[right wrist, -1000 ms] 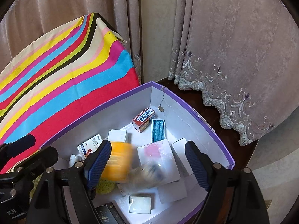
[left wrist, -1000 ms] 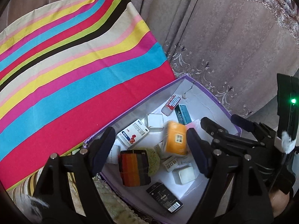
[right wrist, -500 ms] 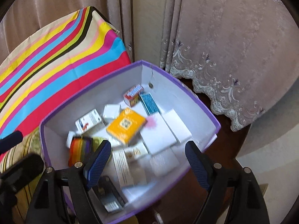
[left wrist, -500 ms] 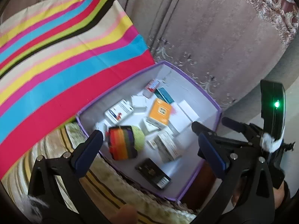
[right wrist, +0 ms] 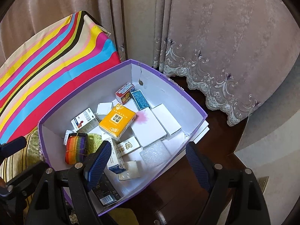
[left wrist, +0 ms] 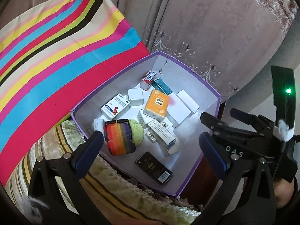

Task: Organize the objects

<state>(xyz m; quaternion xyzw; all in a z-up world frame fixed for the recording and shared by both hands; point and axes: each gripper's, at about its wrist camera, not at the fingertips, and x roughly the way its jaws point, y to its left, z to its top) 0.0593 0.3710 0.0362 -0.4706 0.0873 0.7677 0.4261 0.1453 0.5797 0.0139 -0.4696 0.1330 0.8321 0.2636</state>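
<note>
Right gripper's finger [right wrist: 97, 164] hides the black box [right wrist: 106, 193] (partly, seemingly).

Black claw [left wrist: 150, 151] frames w/ blue ribbed pads [right wrist: 97, 163], silver screws.

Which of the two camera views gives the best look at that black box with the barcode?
The left wrist view: the black box lies fully visible on the purple-rimmed box's floor, barcode end showing. In the right wrist view the right gripper's finger covers most of it; only the barcode end shows.

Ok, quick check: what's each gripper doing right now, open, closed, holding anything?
Left gripper: open wide, empty, above the purple box.
Right gripper: open, nothing between its fingers, above the same box.
</note>
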